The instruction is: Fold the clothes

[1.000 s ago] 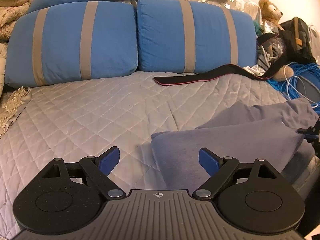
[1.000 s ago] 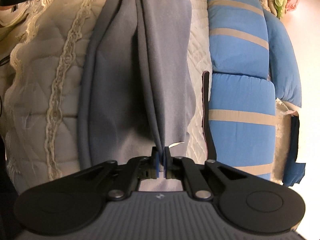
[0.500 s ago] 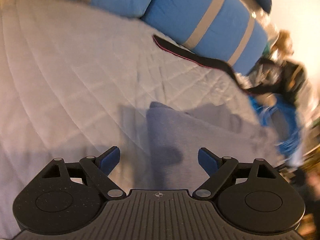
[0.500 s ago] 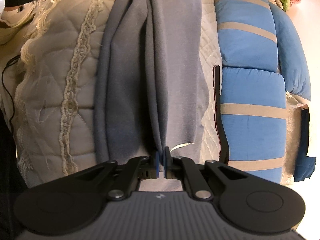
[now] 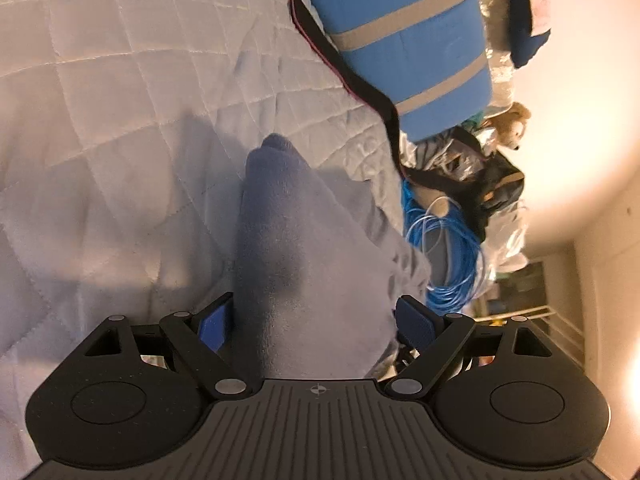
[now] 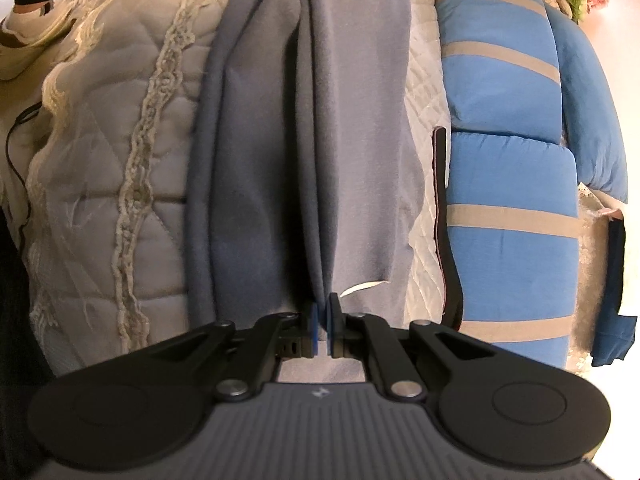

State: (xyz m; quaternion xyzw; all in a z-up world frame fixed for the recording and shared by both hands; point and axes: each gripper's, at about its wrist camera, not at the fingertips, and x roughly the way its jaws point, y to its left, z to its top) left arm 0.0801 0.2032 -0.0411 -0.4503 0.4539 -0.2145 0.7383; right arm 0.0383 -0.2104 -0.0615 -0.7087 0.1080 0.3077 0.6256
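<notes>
Home bedroom. A quilted bedspread (image 5: 120, 80) covers a bed backed by blue striped pillows (image 6: 508, 216); a teddy bear (image 5: 510, 124), a bag (image 5: 496, 184) and coiled blue cable (image 5: 448, 256) crowd one side beside a plain wall.

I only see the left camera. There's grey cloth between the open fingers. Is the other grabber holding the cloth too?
Observer: Yes. The right gripper is shut on an edge of the grey garment.
Operator: Is there a second pillow?
Observer: Yes, two blue striped pillows lie end to end in the right view.
Operator: Anything on the other side of the cloth?
Observer: A cream quilt with lace trim.
</notes>
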